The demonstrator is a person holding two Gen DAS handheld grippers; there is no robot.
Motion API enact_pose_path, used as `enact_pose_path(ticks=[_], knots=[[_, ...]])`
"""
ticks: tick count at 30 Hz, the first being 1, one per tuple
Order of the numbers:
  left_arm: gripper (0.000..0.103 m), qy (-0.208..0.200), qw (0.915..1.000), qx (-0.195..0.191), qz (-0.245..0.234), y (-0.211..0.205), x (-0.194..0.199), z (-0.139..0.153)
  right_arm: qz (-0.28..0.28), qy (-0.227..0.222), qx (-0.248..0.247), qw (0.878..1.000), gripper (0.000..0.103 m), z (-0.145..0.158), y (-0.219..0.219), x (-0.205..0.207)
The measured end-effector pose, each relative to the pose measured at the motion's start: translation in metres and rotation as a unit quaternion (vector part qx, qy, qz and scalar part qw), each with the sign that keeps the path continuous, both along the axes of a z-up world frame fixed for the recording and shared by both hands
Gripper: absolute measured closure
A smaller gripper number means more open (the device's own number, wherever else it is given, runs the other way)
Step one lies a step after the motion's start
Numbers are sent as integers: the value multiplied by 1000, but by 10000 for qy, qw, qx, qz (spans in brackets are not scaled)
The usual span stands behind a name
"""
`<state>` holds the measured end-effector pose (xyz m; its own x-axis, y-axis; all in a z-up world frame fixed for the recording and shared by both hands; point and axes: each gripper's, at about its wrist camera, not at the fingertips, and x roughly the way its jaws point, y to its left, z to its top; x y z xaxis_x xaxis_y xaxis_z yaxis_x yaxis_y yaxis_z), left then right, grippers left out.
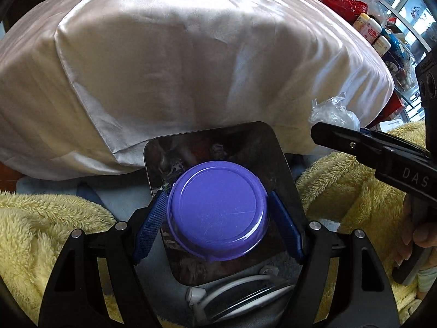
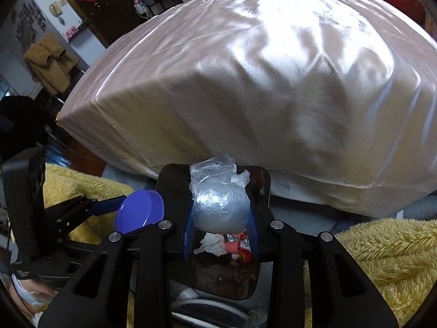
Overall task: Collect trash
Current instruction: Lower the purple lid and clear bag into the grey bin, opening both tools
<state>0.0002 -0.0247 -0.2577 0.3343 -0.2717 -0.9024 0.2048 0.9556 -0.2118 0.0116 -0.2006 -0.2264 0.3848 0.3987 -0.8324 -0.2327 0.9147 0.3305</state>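
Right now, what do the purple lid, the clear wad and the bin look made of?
Purple lid: likely moulded plastic, smooth satin finish, with faint scratches and a raised rim ring. Clear wad: thin plastic film, crinkled, translucent, glinting at the creases. Bin: dark and glossy, mirror-like reflections on its walls; polished metal or shiny plastic, hard to tell which.

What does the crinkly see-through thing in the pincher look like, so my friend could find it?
Find the big white pillow; just below it is a dark bin. Over the bin, the right gripper pinches a crumpled clear plastic bag, see-through and wrinkly, unlike the smooth purple lid beside it.
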Motion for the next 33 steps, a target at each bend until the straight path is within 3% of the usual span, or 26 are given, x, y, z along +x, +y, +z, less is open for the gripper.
enact_pose_path(ticks=[12, 20, 25, 33], knots=[[30, 307, 9995, 22, -60, 1, 3, -17, 222, 177, -84, 9996, 66, -11, 11, 4], [26, 366, 9993, -5, 25, 4, 6, -19, 83, 272, -62, 9996, 46, -15, 8, 7], [17, 369, 9993, 98, -10, 1, 6, -21, -20, 290, -8, 9996, 42, -16, 6, 8], [13, 232, 9996, 145, 47, 2, 5, -15, -237, 200, 77, 9995, 32, -10, -4, 9]])
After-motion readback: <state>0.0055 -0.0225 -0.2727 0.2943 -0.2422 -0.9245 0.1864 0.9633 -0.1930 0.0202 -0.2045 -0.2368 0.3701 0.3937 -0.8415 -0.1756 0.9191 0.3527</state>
